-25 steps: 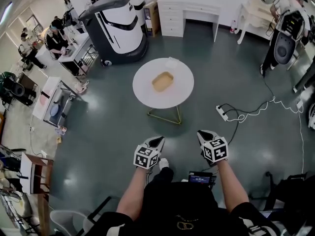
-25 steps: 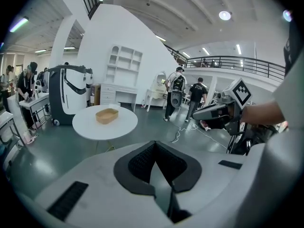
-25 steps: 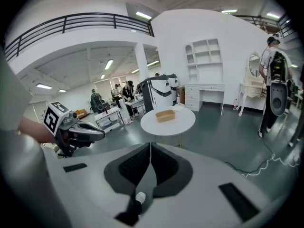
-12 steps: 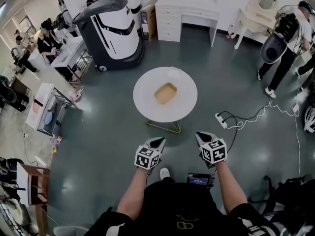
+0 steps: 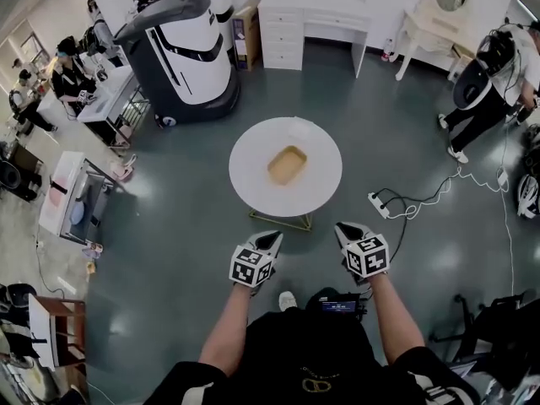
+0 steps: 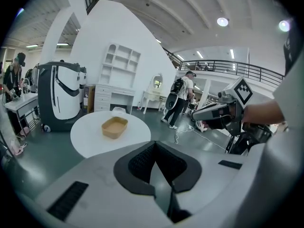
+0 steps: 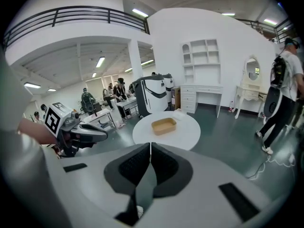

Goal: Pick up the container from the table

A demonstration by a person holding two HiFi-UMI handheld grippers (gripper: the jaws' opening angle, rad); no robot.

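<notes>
While the person stands well short of the round white surface (image 5: 250,194), the head view shows the tan container (image 5: 287,164) near its middle, open side up and apparently empty. The left gripper (image 5: 271,240) and right gripper (image 5: 345,229) are held side by side at waist height, well apart from the surface. Only this view gives that gap across the floor and the container's slanted lie.

Looking along the left gripper, its view shows the pads pressed together at the tips with nothing between them. Beyond them the container appears from the side: shallow, with thin sloping walls and a rolled rim. It looks like pressed fibre or paper, so probably light, a little flexible, and apt to slide on the smooth top. A pinch over one wall, one jaw inside and one outside, seems the soundest hold, and a gentle one.

From the right gripper view, those jaws are likewise drawn together and carry nothing. This angle shows the container's bare inside and a pale translucent item (image 7: 182,112) behind it at the far edge; I cannot tell what it is.
</notes>
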